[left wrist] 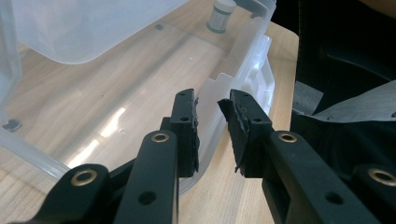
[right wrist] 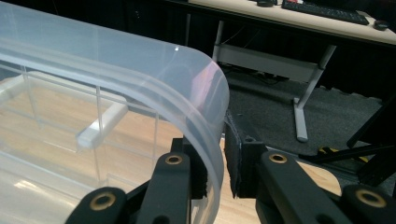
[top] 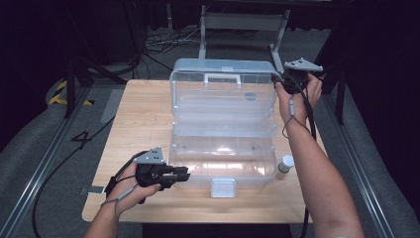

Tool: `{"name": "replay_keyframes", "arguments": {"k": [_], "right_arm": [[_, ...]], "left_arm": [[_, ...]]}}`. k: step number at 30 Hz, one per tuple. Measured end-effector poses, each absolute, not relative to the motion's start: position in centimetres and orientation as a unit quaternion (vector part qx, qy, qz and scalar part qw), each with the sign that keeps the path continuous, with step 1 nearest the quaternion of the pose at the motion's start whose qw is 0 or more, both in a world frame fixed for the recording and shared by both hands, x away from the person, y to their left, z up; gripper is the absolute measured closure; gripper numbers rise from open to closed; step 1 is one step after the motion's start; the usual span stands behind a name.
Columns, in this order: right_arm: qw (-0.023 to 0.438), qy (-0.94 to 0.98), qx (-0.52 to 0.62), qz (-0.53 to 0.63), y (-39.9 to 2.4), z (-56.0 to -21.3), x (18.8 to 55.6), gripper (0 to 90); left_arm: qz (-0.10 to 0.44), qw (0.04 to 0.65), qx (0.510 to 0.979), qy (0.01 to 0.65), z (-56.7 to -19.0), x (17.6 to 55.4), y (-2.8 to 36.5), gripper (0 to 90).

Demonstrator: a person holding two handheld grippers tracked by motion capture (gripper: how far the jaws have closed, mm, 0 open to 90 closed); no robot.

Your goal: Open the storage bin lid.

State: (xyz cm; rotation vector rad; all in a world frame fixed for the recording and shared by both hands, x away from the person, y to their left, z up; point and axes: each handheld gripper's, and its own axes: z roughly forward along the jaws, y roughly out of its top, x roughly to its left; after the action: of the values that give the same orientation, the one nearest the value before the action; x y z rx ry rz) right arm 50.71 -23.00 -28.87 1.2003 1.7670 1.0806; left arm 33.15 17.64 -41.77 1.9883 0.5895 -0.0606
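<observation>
Gripper jaws of the right gripper [right wrist: 215, 161] close on the rim of the raised lid [top: 223, 87] of a clear plastic box [top: 223, 158], at the lid's far right corner; in the right gripper view the curved rim [right wrist: 205, 107] runs between the two pads, pinched there. The left gripper [left wrist: 209, 128] sits at the box's near left corner, jaws partly apart astride the side wall [left wrist: 212, 100], one pad inside and one outside; neither pad visibly presses on it.

The box stands open in the middle of a light wooden desk [top: 143, 119], its lid tilted up toward the far edge, a white handle [top: 222, 78] on the lid and a white latch [top: 223, 188] hanging off the front wall toward the near edge. The tray looks bare inside.

A small white-capped bottle [top: 285, 165] stands on the desk just beside the box's near right corner, below the right forearm [top: 317, 168]; the left gripper view shows it through the clear walls.

Around the desk lies grey carpet [top: 44, 148], with black cables [top: 163, 42] on the floor behind, a grey metal frame [top: 242, 22] past the far edge, yellow-black tape [top: 62, 91] at the left and a "4" marked [top: 81, 139] on the floor. Nothing stands between either gripper and the box.
</observation>
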Motion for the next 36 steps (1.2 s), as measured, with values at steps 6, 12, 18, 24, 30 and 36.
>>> {"name": "replay_keyframes", "arguments": {"k": [6,12,18,24,30,36], "right_arm": [[0.365,0.682,0.47,0.425,-23.1,-29.2,51.3,80.6],[0.37,0.676,0.472,0.428,-22.9,-29.6,51.8,81.5],[0.371,0.671,0.475,0.432,-22.9,-29.9,52.3,82.1],[0.365,0.669,0.47,0.444,-23.2,-30.4,53.0,81.8],[0.369,0.667,0.472,0.443,-23.0,-30.6,53.4,82.2],[0.361,0.665,0.47,0.455,-23.4,-31.2,54.1,81.9]], "left_arm": [[-0.029,0.51,0.823,0.248,-41.8,33.2,17.7,73.3],[-0.029,0.512,0.822,0.249,-41.8,33.2,17.7,73.4],[-0.027,0.512,0.821,0.25,-41.8,33.2,17.7,73.2],[-0.028,0.512,0.821,0.251,-41.8,33.2,17.7,73.1],[-0.029,0.512,0.821,0.253,-41.9,33.2,17.7,72.4],[-0.028,0.508,0.825,0.245,-42.0,33.3,17.4,70.8]]}}
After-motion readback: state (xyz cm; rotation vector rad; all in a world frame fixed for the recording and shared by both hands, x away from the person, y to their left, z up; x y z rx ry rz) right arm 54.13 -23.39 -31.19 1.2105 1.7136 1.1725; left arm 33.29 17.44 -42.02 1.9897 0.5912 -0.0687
